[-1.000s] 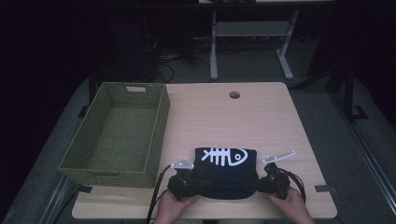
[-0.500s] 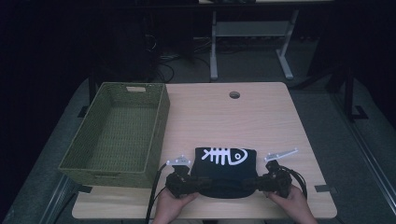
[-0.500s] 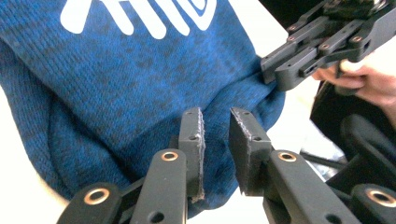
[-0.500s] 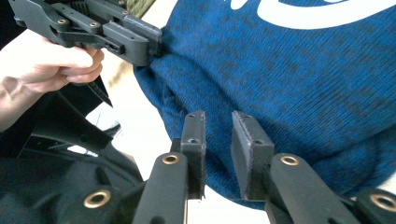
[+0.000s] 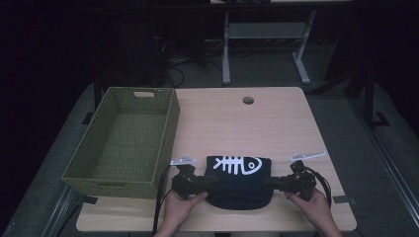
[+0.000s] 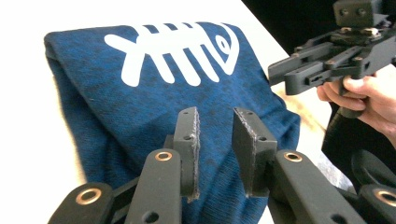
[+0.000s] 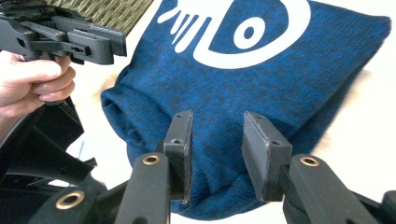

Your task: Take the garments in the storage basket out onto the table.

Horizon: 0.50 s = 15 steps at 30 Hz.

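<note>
Folded dark blue cloth [image 5: 240, 178] with a white fish-skeleton print [image 5: 236, 165] lies flat on the wooden table [image 5: 237, 123], at about 6 o'clock of the tabletop, close to the person's edge. Green woven basket [image 5: 126, 139] sits at 9 o'clock of the table, well apart from the cloth's left side, nothing seen inside. Round cable hole [image 5: 248, 100] at 12 o'clock. Left gripper [image 6: 214, 140], held in the left hand [image 5: 180, 207], points in from the cloth's 9 o'clock side; in the left gripper view its jaws stand parted with a clear gap, over the near blue edge and clamping nothing. Right gripper [image 7: 216, 144], in the right hand [image 5: 311, 205], comes in from the cloth's 3 o'clock side; jaws likewise apart, fabric showing through the gap, no grasp. Each gripper view catches the opposite gripper farther off, across the cloth. Grey plates sit on top of both tools in the high view.
</note>
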Available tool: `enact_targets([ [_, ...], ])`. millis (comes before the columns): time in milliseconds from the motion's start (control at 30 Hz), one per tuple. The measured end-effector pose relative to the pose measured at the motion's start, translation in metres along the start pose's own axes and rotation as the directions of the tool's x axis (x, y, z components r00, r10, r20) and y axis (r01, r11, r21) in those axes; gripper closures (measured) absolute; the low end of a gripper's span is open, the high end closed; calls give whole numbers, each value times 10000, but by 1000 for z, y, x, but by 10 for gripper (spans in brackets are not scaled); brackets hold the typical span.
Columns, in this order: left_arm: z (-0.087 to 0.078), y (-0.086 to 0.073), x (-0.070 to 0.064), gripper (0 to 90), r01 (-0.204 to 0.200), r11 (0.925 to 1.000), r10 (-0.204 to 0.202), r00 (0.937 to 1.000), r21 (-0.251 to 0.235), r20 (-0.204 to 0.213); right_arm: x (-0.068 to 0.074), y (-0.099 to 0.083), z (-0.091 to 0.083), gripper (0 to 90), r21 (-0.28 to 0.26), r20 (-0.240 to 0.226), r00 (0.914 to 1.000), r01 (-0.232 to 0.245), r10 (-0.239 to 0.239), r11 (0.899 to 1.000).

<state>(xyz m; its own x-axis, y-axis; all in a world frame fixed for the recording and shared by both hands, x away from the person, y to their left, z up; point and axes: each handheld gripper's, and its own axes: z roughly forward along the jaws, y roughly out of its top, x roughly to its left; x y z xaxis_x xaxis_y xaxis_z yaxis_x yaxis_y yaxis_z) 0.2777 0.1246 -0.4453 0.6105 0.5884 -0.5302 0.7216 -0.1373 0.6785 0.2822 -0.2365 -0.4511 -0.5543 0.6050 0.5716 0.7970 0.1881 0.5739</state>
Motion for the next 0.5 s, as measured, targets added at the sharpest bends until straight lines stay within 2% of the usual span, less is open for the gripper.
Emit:
enact_targets([
  [167,0,1,5,686,273,9994,-279,9992,-207,-302,-8,2,-2,533,-184,345,9992,-178,185,9997],
  [267,1,-1,9,669,446,9986,-464,9971,-294,-605,-12,2,-2,511,-307,640,9973,-334,353,9990],
  [500,6,-5,17,632,613,9977,-640,9913,-272,-1146,-20,0,6,542,-213,1032,9932,-520,539,9984],
])
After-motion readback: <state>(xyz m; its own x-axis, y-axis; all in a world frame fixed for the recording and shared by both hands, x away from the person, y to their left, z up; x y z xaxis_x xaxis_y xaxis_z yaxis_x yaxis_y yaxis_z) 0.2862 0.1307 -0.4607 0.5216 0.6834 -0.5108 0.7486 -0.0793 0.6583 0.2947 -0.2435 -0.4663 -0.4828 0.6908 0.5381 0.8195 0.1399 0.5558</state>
